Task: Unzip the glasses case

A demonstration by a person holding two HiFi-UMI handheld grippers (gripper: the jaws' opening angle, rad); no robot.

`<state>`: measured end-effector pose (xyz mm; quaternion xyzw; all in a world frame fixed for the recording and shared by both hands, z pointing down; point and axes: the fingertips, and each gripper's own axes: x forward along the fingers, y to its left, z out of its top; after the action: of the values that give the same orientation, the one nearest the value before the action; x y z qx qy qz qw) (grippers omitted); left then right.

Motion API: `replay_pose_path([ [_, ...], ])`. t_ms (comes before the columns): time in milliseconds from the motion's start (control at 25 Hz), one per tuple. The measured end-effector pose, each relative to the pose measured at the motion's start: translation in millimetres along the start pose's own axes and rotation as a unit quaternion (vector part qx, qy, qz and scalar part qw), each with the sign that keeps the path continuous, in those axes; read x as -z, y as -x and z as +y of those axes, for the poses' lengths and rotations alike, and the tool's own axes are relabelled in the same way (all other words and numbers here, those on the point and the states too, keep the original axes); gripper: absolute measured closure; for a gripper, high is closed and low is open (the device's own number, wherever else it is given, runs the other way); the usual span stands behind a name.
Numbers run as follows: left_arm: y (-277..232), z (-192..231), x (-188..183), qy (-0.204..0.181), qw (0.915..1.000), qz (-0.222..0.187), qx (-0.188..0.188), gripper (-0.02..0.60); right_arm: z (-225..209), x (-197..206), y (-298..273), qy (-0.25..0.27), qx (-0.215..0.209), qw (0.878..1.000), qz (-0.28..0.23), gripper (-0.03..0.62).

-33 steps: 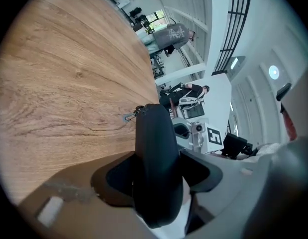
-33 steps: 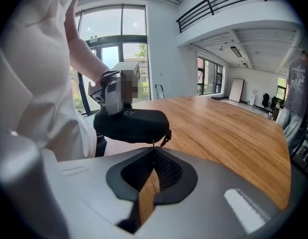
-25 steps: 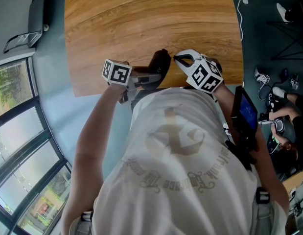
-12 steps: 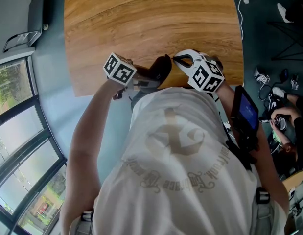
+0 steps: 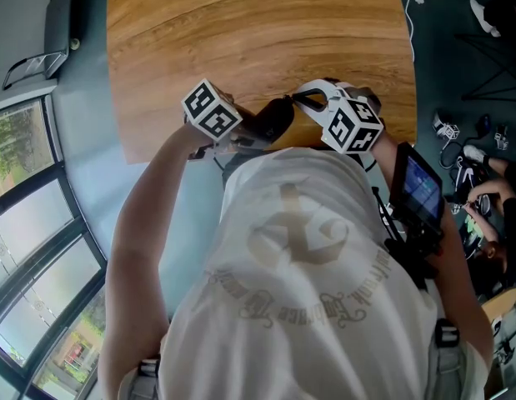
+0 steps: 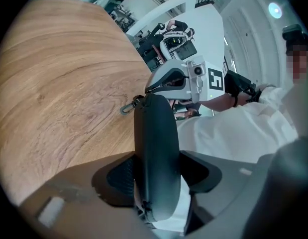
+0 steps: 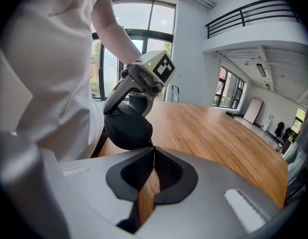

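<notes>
Left gripper [image 6: 156, 174] pinches the glasses case [image 6: 154, 143] across its middle. Its jaws have just been closing tighter, with the case between the pads. Right gripper [image 7: 153, 149] has its jaws pressed together, tips touching the end of the case that points away from the left gripper.

I hold the case up off the wooden table [image 5: 258, 40], over its near edge, between the two grippers and close to the wearer's shirt [image 5: 316, 290].

Step, as I read it: the case is braced and the right tips are at the zip end, most likely nipping the pull. I can't make out the pull itself. The case looks closed, so the unzip is barely begun, if at all.

Next move calls for a firm left clamp while the right drags along the seam round the curved edge, without slipping off.

The case is dark, smooth and oval, a hard-looking shell. A small metal clip [image 6: 127, 108] dangles at its far end.
</notes>
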<state>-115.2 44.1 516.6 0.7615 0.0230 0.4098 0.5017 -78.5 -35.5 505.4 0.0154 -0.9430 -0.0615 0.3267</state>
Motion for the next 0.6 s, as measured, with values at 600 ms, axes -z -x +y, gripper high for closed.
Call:
replay_pose_path([
  [600, -9, -4, 24, -0.067, 0.9892, 0.130, 0.003, 0.307, 19, -16, -8, 0.093, -0.060, 0.994, 0.013, 0.583],
])
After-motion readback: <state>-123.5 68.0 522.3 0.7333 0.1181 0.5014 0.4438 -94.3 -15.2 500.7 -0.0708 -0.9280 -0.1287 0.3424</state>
